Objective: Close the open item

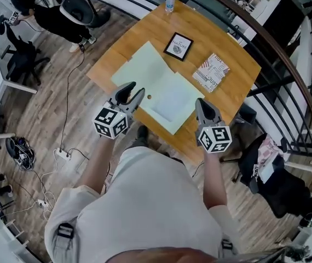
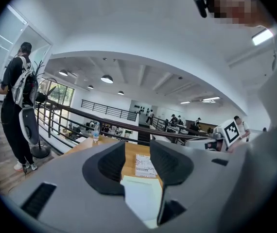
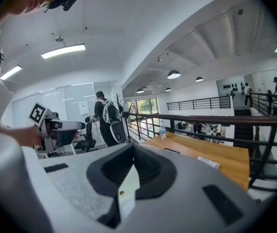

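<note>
On the near half of the table (image 1: 235, 84) lay the open folder (image 1: 145, 70), spread flat. The left gripper (image 1: 131, 93), jaws apart and empty, and the right gripper (image 1: 203, 106), jaws together, flanked its near edge, probably to fold it.

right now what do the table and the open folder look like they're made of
Table: wood or wood veneer, warm orange, low sheen; grain and board seams show. Open folder: probably thin plastic or card, pale green, matte; its flaps lie flat and thin, with a small brassy snap.
</note>
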### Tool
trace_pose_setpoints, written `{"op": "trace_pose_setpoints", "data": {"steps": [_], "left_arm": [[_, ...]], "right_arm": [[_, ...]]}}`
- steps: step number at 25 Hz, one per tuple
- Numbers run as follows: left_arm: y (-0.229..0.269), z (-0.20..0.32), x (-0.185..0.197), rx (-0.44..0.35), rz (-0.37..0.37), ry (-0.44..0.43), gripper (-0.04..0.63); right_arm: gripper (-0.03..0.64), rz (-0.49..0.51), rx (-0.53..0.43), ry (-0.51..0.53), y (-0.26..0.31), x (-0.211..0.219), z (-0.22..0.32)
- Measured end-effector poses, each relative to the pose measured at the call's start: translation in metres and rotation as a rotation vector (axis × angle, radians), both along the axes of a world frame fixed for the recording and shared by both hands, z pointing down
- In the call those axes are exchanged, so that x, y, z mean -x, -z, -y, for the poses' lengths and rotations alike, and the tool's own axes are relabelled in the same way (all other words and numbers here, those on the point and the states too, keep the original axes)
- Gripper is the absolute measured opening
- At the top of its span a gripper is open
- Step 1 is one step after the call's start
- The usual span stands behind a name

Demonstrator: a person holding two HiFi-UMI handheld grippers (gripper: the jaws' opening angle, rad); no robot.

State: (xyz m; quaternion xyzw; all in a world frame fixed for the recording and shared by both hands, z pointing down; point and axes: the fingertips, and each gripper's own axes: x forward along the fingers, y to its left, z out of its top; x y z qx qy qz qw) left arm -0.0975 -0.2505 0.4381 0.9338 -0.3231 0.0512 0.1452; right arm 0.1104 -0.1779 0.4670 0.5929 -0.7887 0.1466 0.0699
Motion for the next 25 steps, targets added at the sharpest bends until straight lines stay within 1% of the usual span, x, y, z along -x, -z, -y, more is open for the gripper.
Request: {"op": "trace_pose_setpoints", "data": {"steps": [7, 11, 16, 21, 25], "left_arm": [[-0.011, 0.049, -0.003, 0.017, 0.025, -0.113, 0.153], [-0.021, 0.069, -0.007, 0.025, 0.037, -0.190, 0.153], [-0.029, 0.082, -0.013, 0.038, 0.051, -0.257, 0.153], [-0.042, 0.095, -0.023, 0.057, 0.067, -0.309, 0.153], [-0.052, 0.102, -0.029, 0.075, 0.083, -0.323, 0.153]], "right_arm": [[0.003, -0.012, 0.023, -0.084, -0.010, 0.009, 0.034], [0.003, -0.022, 0.034, -0.148, -0.017, 0.013, 0.040], [0.003, -0.026, 0.056, -0.211, -0.024, 0.014, 0.040], [0.003, -0.030, 0.076, -0.252, -0.033, 0.008, 0.045], [0.003, -0.026, 0.106, -0.252, -0.043, 0.006, 0.045]]}}
